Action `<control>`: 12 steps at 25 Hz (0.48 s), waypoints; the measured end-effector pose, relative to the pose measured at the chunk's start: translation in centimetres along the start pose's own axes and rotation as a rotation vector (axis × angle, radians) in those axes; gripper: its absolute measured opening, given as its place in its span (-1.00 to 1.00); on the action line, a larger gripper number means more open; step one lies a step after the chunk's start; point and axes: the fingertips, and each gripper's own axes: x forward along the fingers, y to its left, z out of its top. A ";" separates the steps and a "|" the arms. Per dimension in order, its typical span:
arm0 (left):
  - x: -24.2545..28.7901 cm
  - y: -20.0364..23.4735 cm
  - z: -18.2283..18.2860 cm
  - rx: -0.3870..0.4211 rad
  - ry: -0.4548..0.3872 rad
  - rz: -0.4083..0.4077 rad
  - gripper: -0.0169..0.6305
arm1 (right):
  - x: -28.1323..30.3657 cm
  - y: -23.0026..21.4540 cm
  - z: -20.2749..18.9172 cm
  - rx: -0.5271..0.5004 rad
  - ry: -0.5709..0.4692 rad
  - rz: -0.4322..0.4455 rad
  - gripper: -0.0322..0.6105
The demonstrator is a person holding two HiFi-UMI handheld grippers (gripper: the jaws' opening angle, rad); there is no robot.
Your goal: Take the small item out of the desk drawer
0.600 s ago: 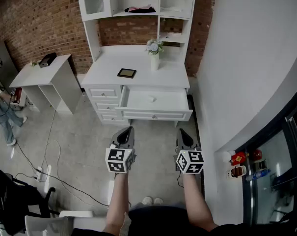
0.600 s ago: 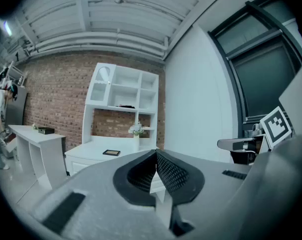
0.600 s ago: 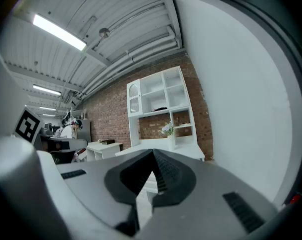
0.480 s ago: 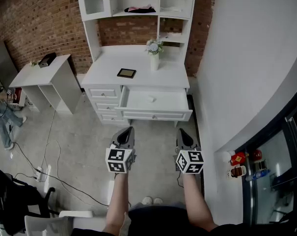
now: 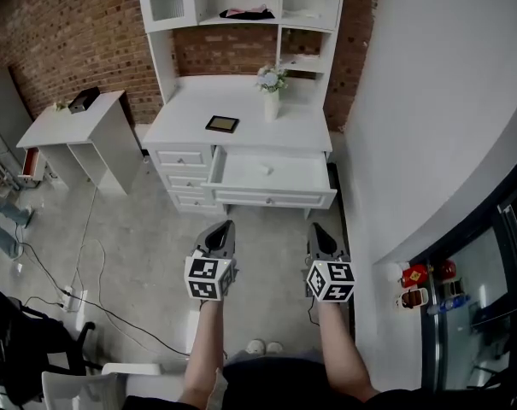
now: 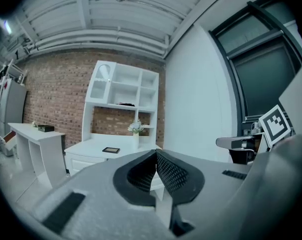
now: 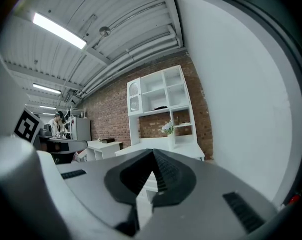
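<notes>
The left gripper (image 5: 224, 227) and right gripper (image 5: 315, 229) hung clenched, empty, at lower centre; reaching the item (image 5: 264, 170) in the open drawer (image 5: 275, 198) would require opening one first.

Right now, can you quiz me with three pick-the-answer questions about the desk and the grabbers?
1. Where is the small white item?
A. on the desktop
B. in the open drawer
C. on the floor

2. What colour is the desk?
A. brown
B. black
C. white

3. How are the left gripper's jaws?
A. shut, empty
B. wide open
C. holding the item

Answers: 1 B, it lies on the drawer's bottom. 2 C, its top and drawer fronts are white. 3 A, the jaw tips meet with nothing between them.
</notes>
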 end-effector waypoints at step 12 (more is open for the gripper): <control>-0.7 -1.2 -1.0 -0.002 -0.009 -0.060 -0.91 | -1.1 0.0 -0.6 0.035 -0.007 -0.020 -0.91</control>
